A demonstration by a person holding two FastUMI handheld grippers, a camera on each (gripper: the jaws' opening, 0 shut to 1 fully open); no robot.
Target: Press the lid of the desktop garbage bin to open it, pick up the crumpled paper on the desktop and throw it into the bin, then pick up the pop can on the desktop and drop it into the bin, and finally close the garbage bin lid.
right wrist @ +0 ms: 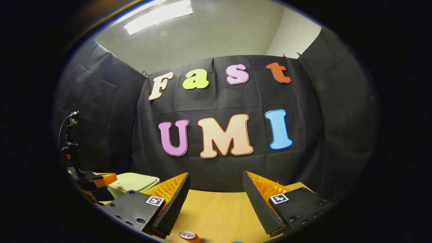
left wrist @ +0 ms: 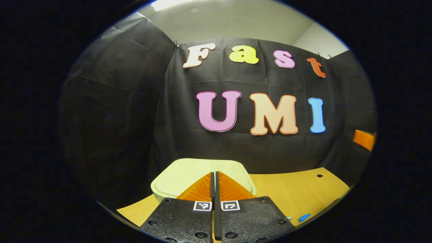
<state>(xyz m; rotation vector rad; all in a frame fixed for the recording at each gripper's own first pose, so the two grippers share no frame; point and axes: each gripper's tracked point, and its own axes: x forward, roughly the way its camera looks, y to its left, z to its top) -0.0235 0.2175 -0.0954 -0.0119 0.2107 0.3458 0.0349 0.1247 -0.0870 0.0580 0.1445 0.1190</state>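
The pale green bin lid (left wrist: 189,173) lies flat and closed just beyond my left gripper (left wrist: 214,173), whose fingers are pressed together with nothing between them, over the lid's near part. In the right gripper view the same bin (right wrist: 133,182) sits at the left, with the left gripper (right wrist: 96,180) over it. My right gripper (right wrist: 216,184) stands wide open above the wooden table (right wrist: 216,209), holding nothing. The top of a red pop can (right wrist: 188,236) peeks in at the bottom, below and between the right fingers.
The black cloth wall rises right behind the table's far edge. A small blue item (left wrist: 304,217) lies on the wood at the lower right of the left gripper view. A dark hole (left wrist: 319,176) marks the tabletop near its far right corner.
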